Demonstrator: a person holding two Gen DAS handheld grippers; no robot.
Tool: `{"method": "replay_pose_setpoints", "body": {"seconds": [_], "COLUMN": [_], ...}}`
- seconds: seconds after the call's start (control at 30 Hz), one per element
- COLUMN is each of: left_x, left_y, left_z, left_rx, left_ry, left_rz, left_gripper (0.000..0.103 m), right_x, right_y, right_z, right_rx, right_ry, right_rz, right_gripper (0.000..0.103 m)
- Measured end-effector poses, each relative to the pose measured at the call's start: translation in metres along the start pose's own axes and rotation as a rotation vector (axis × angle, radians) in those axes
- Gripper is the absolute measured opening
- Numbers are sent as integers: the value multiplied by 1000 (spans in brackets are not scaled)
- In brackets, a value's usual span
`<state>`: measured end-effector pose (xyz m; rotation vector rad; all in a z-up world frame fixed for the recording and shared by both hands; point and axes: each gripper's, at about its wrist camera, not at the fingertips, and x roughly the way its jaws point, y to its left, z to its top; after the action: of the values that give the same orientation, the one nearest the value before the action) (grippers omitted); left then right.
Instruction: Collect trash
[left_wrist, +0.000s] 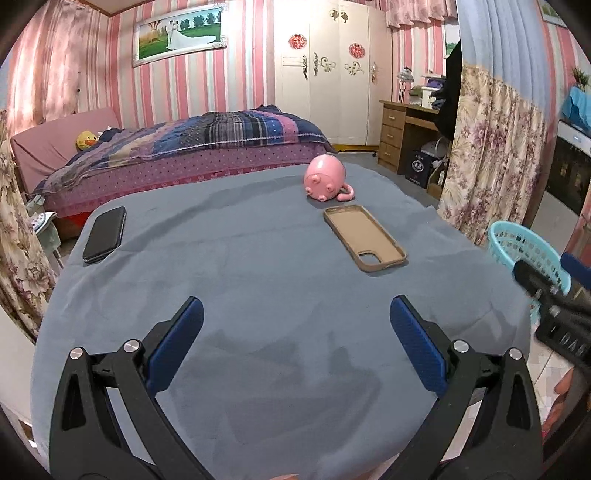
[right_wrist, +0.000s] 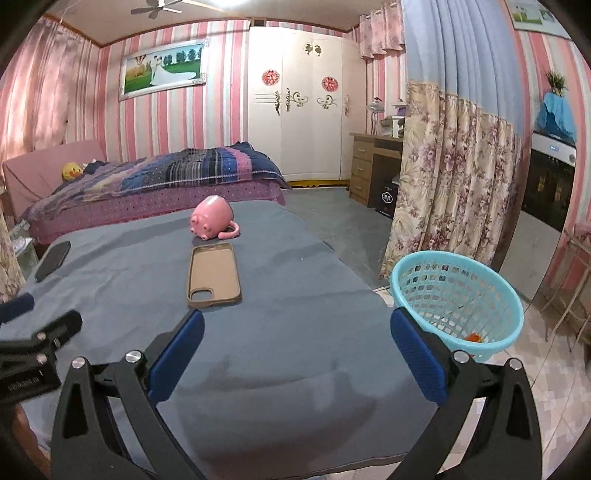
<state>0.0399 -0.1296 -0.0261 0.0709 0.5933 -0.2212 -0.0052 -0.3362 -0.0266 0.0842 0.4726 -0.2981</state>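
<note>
A grey-blue cloth-covered table (left_wrist: 258, 258) lies under both claws. The turquoise basket (right_wrist: 458, 295) stands just right of the right gripper (right_wrist: 295, 354), an orange scrap (right_wrist: 472, 336) at its bottom. Ahead lie a tan phone case (right_wrist: 214, 275), a pink pig mug (right_wrist: 212, 219) and a black phone (left_wrist: 105, 234). The left gripper (left_wrist: 295, 343) is spread wide, holding nothing; so is the right.

Left wrist: you look low across the grey table (left_wrist: 258, 258), bed at 12 o'clock.
Right wrist: same heading, basket (right_wrist: 458, 295) at 2 o'clock.
Shared: table, bed.
</note>
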Motion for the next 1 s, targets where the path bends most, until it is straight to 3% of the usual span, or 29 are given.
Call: {"method": "replay_pose_setpoints", "body": {"seconds": [1.0], "left_x": [8], "left_y": [-1], "left_z": [3], "left_rx": [3], "left_ry": [-28], "left_rz": [-11], "left_gripper": [98], "right_x": [5], "right_y": [-2], "right_z": [0], "right_rx": [14], "right_ry": [-5], "right_rz": [-2], "right_gripper": [98]}}
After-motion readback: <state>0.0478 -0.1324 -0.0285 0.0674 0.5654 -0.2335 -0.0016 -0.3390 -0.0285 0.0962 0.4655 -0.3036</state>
